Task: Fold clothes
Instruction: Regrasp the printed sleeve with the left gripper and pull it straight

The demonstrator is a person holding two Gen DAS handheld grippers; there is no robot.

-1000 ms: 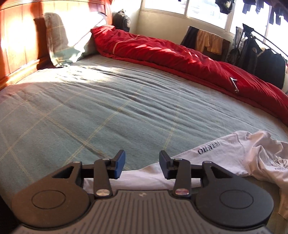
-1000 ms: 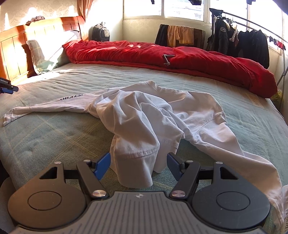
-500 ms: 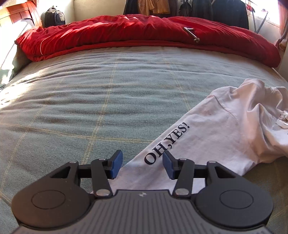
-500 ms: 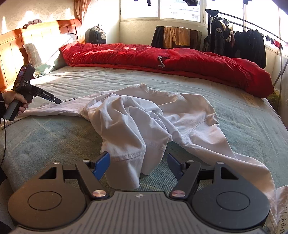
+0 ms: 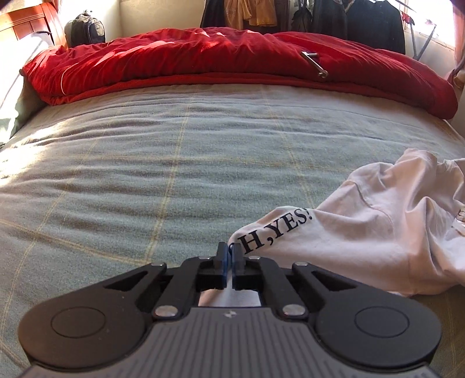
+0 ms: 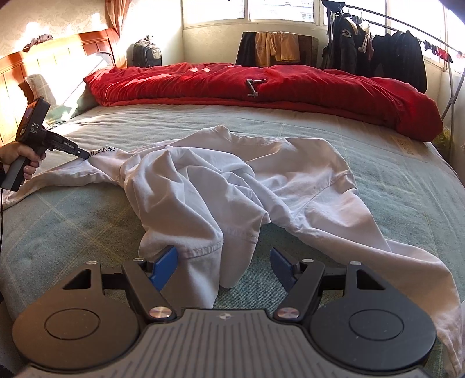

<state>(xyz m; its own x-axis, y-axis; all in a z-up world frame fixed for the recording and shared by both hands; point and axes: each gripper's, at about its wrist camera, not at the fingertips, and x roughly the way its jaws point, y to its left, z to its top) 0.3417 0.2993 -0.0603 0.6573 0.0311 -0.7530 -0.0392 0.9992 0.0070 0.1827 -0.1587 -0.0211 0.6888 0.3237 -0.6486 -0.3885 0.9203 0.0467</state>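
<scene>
On the bed lies the crumpled shirt. Your left gripper pinches its printed sleeve, likely to pull it flat; your right gripper is spread around the hem, not yet gripping.

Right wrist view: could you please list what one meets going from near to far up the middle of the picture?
Right gripper with open jaws → white shirt → bare green bedspread → metal tool on the red duvet → clothes over the rail → window.
</scene>
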